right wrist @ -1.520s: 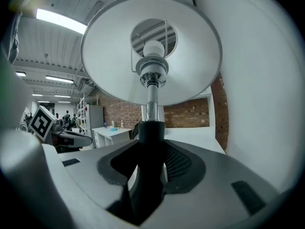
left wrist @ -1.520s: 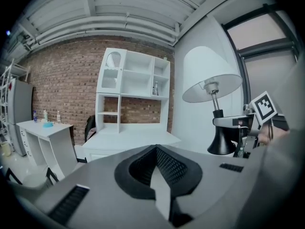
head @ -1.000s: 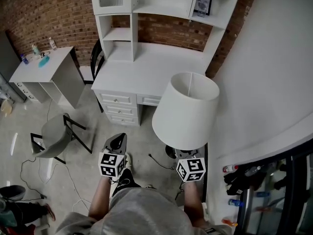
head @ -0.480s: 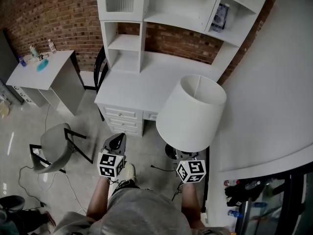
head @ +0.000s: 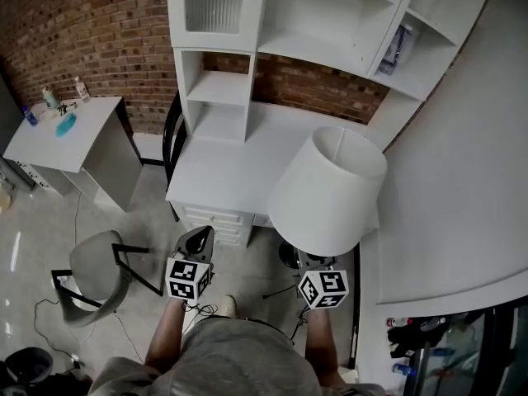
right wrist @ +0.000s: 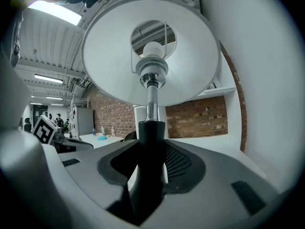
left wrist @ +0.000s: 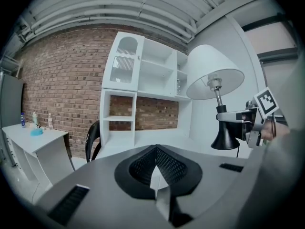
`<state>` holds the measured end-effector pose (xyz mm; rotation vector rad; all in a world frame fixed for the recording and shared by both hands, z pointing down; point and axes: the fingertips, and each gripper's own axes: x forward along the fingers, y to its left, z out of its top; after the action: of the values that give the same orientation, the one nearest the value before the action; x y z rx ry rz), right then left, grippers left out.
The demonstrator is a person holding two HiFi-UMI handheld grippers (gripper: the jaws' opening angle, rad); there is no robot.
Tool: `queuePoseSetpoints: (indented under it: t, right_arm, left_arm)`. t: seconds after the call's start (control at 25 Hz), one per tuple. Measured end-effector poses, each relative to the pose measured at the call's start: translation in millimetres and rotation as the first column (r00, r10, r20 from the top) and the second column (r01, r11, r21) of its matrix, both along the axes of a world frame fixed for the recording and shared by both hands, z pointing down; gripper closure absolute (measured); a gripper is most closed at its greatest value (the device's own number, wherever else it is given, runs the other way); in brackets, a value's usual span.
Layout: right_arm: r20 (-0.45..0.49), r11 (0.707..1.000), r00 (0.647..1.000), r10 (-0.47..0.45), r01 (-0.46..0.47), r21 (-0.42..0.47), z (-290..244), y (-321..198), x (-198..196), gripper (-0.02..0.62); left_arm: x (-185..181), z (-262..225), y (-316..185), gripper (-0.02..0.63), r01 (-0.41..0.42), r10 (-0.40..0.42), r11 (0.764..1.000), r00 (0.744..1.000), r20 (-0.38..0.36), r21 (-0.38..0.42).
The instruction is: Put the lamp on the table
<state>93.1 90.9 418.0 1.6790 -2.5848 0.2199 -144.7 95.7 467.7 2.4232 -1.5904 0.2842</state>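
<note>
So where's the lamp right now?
The lamp is right of centre in the head view, clamped by its black neck in the right gripper; its white shade overlaps the white desk's near right edge.

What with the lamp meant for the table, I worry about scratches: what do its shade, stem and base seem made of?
Shade: probably white fabric or paper on a wire frame; matte, with thin wires across its top opening. Stem: metal, chrome-like; it shines. Base: black, matte, flared; plastic or painted metal, cannot tell. The right claw grips the lamp by its neck.
</note>
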Motion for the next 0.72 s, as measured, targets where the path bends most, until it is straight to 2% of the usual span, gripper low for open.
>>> queuePoseSetpoints:
  t: [0.28, 0.72]
  right_arm:
    - [0.036, 1.0, 0.999, 0.019, -0.019, -0.009, 8.9, -44.8, -26.3, 0.428]
    - [0.037, 1.0, 0.999, 0.009, -0.008, -0.03, 22.3, -114.6, -28.3, 0.428]
  left_arm:
    - [-26.3, 7.1, -50.5, 0.603, -0.011, 0.011, 1.0, 1.0, 0.003, 0.0]
    - [-28.3, 1.8, -113.1, 0.603, -0.006, 0.006, 1.0, 1.0, 0.0, 0.019]
